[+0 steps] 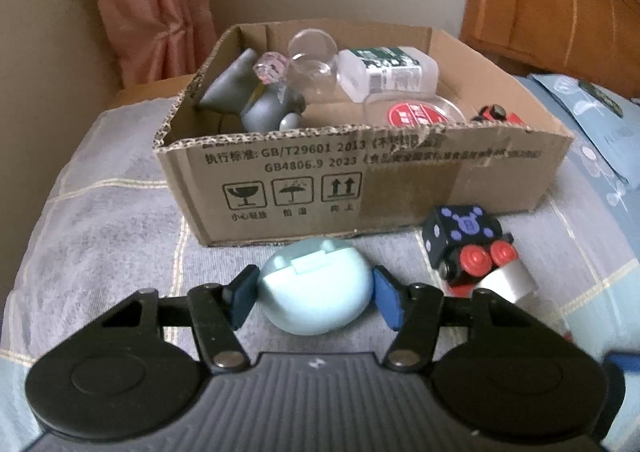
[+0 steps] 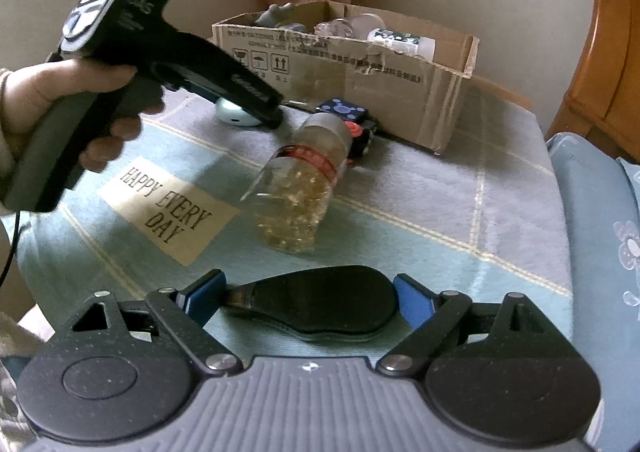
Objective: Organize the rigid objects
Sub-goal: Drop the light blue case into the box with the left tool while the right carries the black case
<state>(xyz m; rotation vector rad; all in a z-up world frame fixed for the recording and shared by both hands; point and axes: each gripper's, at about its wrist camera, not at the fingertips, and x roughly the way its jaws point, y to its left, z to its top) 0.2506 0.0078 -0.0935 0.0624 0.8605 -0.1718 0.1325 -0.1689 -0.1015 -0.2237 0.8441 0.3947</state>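
Observation:
A pale blue oval case [image 1: 318, 286] lies on the checked cloth just in front of the cardboard box [image 1: 280, 172]. My left gripper [image 1: 314, 298] is open, its blue pads on either side of the case, not clearly pressing it. My right gripper [image 2: 308, 302] is open around a flat black oval object [image 2: 320, 300] lying on the cloth. A clear bottle of yellow capsules [image 2: 300, 188] lies on its side between the right gripper and the box [image 2: 400, 92]. A black and red toy train [image 1: 468, 248] sits next to the box.
The box holds a grey figure [image 1: 256, 100], clear glass pieces [image 1: 312, 64], a plastic bottle [image 1: 384, 68] and a red-lidded jar [image 1: 420, 114]. A wooden headboard [image 2: 600, 52] stands to the right. A pink curtain [image 1: 152, 12] hangs behind. The cloth reads "HAPPY EVERY DAY" [image 2: 168, 204].

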